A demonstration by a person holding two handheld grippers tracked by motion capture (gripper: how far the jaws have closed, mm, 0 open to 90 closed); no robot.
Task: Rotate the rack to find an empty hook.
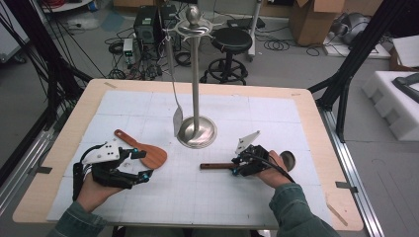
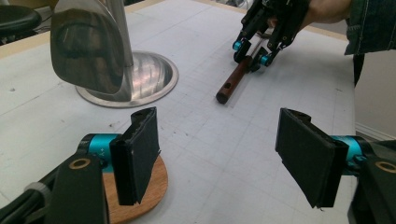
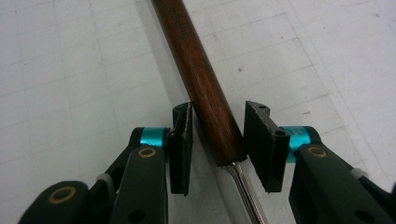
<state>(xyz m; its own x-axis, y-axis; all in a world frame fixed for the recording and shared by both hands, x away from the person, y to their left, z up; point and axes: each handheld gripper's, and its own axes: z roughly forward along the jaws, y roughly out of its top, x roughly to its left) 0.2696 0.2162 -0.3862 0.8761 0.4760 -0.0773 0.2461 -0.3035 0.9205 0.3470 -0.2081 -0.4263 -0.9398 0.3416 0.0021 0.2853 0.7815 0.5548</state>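
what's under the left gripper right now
A wooden spatula lies on the white mat beneath the left gripper; its round blade shows below one pad. The gripper hides part of it.

Faint stamped marks on brown wooden handle (image 3: 205,88) near its far end, too blurred to read. Small white "A+" on left tongs' (image 2: 224,158) teal collar.

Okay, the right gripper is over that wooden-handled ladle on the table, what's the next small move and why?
Probably lift the right gripper straight up and away. Its fingers stand a little apart on either side of the ladle's wooden handle, not pressing on it, and the ladle lies flat on the table.
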